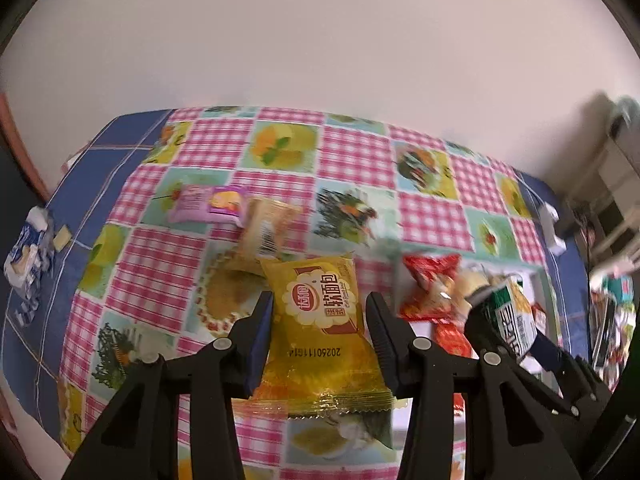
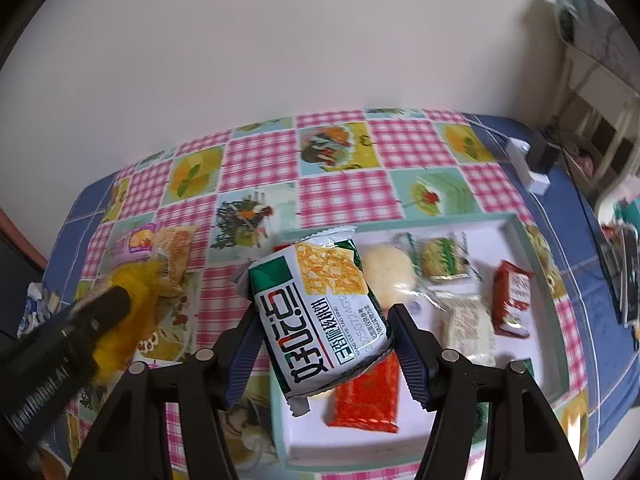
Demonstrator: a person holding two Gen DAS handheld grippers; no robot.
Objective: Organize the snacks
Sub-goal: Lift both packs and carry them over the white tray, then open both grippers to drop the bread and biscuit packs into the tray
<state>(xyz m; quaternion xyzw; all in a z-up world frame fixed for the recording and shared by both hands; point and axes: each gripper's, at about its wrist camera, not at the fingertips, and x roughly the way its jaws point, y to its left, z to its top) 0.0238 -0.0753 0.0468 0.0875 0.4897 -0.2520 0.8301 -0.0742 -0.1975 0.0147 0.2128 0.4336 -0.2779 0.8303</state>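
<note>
Snacks are partly sorted, as far as the two wrist views show: several packets already lie in the tray, two are in the air, and at least two wait on the cloth.

Nearest, the left gripper (image 1: 320, 320) is clamped on a yellow bread packet (image 1: 320, 320), its pads pressing the wrapper's sides while the crimped end hangs toward the camera. The right gripper (image 2: 324, 340) holds a green-and-white cake packet (image 2: 320, 316) the same way, tilted, and carries it over the near left part of the white tray (image 2: 560, 320).

In that tray, just under the held packet, lies an orange-red packet (image 2: 366, 396). Beyond it sit a pale round bun (image 2: 390, 276) in clear wrap, a white wrapped bar (image 2: 468, 328), a small green-trimmed cake (image 2: 440, 262) and a red packet (image 2: 512, 300) near the far right wall. These lie loosely, some overlapping, not in rows.

Further out on the counter (image 1: 356, 148), well apart from the tray, a pink packet (image 1: 206, 204) and a tan wrapped biscuit (image 1: 266, 228) touch each other on the checked cloth. At the far left edge a blue-and-white pack (image 1: 26, 256) rests on the blue border; whether it belongs to the job I cannot tell.

My judgement: roughly the middle of the work. Both held packets still need setting down, then the pink and tan ones remain to be fetched.
</note>
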